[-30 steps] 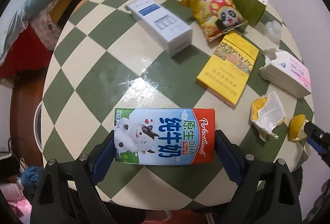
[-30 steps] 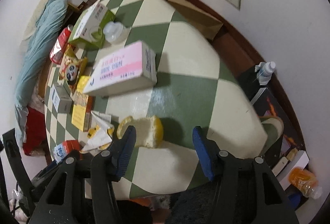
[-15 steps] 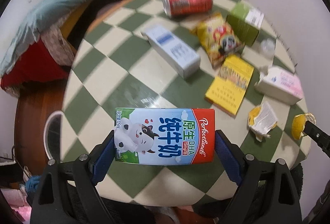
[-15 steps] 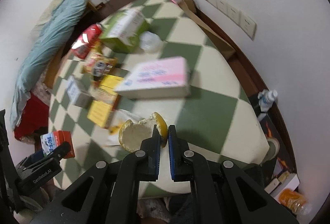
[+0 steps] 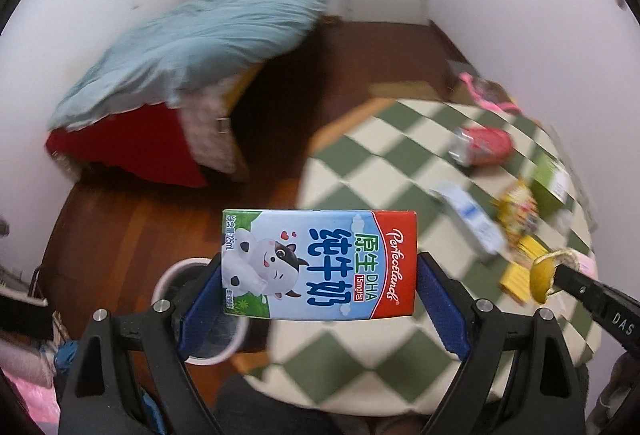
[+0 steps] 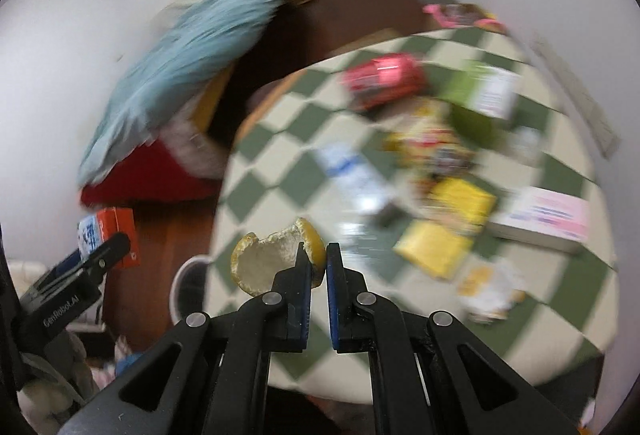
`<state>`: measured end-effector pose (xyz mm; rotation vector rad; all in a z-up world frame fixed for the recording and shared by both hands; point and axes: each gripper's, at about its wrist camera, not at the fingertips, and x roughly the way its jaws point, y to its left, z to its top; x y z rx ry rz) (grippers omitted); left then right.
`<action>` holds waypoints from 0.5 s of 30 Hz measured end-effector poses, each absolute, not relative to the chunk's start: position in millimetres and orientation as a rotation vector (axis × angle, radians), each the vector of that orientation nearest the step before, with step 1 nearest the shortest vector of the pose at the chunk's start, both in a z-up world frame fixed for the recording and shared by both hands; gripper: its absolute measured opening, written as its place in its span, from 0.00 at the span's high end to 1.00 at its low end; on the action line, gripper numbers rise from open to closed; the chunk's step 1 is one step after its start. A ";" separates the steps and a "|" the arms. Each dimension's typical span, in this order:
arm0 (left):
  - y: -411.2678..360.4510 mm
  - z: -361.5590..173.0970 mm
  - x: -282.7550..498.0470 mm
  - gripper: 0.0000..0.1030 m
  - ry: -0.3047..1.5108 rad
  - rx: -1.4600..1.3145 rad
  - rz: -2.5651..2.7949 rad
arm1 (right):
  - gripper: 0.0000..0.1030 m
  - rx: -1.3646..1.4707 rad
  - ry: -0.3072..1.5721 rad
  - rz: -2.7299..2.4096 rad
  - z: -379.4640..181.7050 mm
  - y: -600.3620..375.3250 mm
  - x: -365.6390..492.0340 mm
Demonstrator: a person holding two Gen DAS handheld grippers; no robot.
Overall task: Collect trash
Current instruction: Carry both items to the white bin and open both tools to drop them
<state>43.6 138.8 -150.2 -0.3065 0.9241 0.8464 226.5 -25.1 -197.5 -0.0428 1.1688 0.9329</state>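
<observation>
The left gripper (image 5: 319, 277) holds the milk carton (image 5: 319, 265) lengthwise between its jaws, lifted off the bench (image 5: 360, 175) and hanging over the bench's near left edge, partly above the wooden floor (image 5: 132, 219). Below it, on the floor just beside that edge, stands a white bin (image 5: 176, 271) (only part of its rim shows behind the blue pads). The right gripper (image 6: 317, 255) has its jaws nearly closed on a piece of citrus peel (image 6: 264, 261), held in the air above the same near left edge, with the bin's rim visible beneath. The remaining litter, a red can (image 6: 382, 77), a green box (image 6: 486, 95), a yellow packet (image 6: 434, 249) and a pink box (image 6: 544, 217), lies toward the far and right edges. The near left part of the bench is bare.
</observation>
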 end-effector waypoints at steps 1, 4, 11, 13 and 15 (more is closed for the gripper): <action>148.1 -148.9 34.0 0.12 0.921 -0.312 0.866 | 0.93 -0.054 1.169 0.955 -196.8 -12.3 217.1; 184.7 -152.1 -4.6 0.12 0.918 -0.344 0.934 | 0.93 -0.128 1.191 1.060 -201.2 53.1 174.6; 273.4 -197.5 -92.6 0.12 0.961 -0.486 1.068 | 0.93 -0.347 1.262 1.231 -247.3 189.4 76.8; 295.0 -217.9 -113.6 0.12 0.981 -0.544 1.088 | 0.93 -0.408 1.281 1.251 -266.3 216.4 56.1; 317.5 -243.3 -135.9 0.12 1.004 -0.618 1.095 | 0.93 -0.486 1.305 1.269 -290.7 247.1 30.5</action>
